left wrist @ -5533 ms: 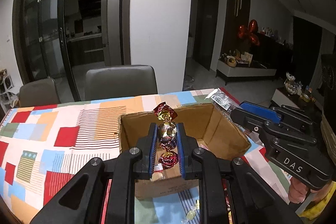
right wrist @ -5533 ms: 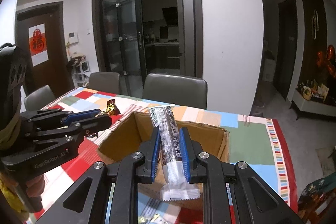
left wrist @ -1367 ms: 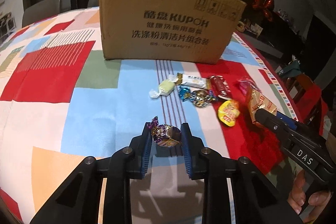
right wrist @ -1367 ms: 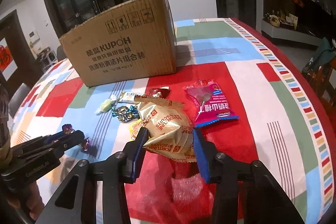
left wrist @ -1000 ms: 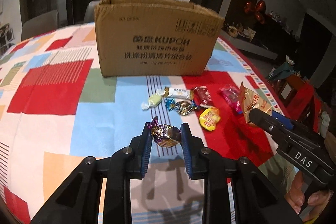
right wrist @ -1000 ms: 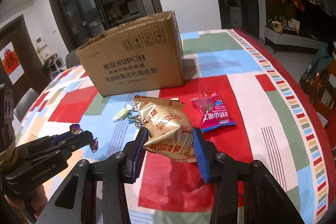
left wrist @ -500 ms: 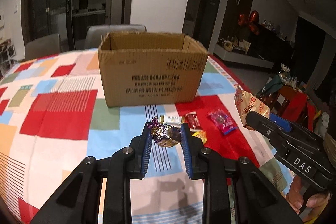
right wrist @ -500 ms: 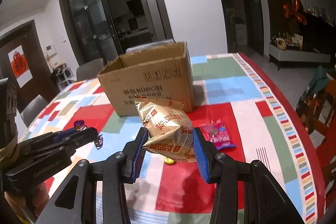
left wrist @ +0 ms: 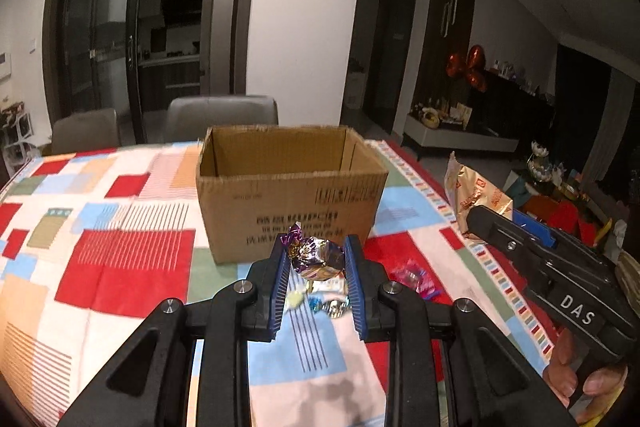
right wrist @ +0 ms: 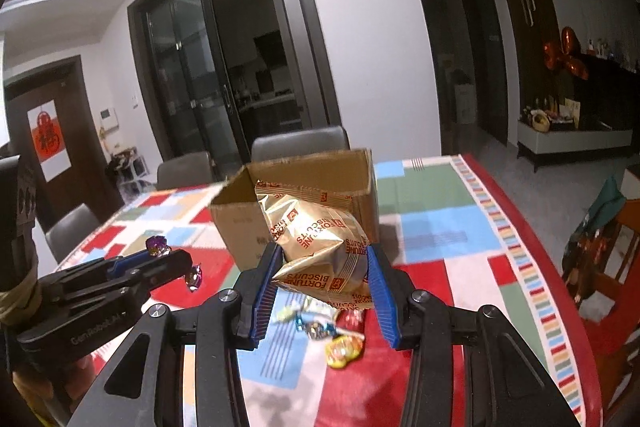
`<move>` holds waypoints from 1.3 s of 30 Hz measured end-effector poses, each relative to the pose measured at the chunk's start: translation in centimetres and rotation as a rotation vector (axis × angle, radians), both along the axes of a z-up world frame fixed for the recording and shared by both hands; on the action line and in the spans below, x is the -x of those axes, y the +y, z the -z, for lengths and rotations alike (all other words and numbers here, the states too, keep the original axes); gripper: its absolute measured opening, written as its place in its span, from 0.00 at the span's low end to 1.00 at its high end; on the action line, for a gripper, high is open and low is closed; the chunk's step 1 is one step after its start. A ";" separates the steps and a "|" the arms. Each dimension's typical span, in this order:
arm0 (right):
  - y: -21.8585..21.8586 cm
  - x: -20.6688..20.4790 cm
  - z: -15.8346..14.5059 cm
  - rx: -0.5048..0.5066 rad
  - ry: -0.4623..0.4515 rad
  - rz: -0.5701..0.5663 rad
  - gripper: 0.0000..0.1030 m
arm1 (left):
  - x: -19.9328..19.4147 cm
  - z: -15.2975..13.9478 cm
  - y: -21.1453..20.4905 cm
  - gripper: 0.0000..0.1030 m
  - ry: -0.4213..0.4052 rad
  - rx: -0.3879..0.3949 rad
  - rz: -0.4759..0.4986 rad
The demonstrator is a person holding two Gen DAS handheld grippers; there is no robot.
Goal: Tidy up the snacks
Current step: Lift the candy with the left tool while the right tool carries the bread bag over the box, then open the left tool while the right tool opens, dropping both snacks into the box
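Two grippers up, both loaded.

Left wrist view: left gripper (left wrist: 316,267) pointing gently downward, above the table (left wrist: 132,255), pads clamped on a purple-and-gold foil candy (left wrist: 314,259). Candy sits crosswise between the blue pads, one twisted end poking up at left. Since a second ago the gripper has risen: the box (left wrist: 290,187) then showed only its printed front, now its open top and inner walls show. Box stands past the fingertips, upright, flaps open. Loose sweets on the cloth under and beyond the fingers: a pale one (left wrist: 294,299), a blue foil one (left wrist: 328,305), a pink packet (left wrist: 410,277) to the right. Right gripper (left wrist: 480,217) enters from the right edge, a hand (left wrist: 580,379) on its handle, gold biscuit bag (left wrist: 472,195) at its tip. Grey chairs (left wrist: 220,115) behind the table.

Right wrist view: right gripper (right wrist: 322,275) tilted slightly down, jaws clamped on the biscuit bag (right wrist: 320,239), which bulges up between the pads and hides much of the box (right wrist: 304,183) front. Also higher than a second ago; the box rim is now visible behind the bag. Left gripper (right wrist: 176,261) at lower left, candy (right wrist: 158,243) in its tip. Below the fingers, blue (right wrist: 314,325), red (right wrist: 352,319) and yellow (right wrist: 344,347) sweets lie on the cloth.
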State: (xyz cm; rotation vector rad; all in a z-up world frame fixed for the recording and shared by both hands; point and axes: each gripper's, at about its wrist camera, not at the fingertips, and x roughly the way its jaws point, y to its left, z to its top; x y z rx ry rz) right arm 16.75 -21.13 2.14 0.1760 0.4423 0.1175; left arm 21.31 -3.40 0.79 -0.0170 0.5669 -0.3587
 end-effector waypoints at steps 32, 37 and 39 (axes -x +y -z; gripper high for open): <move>2.3 -9.9 -4.8 0.114 -0.065 -0.071 0.43 | -10.3 -4.6 -0.2 0.26 -0.125 -0.129 0.005; 3.3 -12.3 -4.1 0.148 -0.048 -0.088 0.43 | -13.0 -4.0 0.2 0.26 -0.115 -0.139 -0.012; 3.5 -13.4 -3.8 0.161 -0.040 -0.093 0.43 | -13.8 -3.8 0.3 0.26 -0.107 -0.139 -0.018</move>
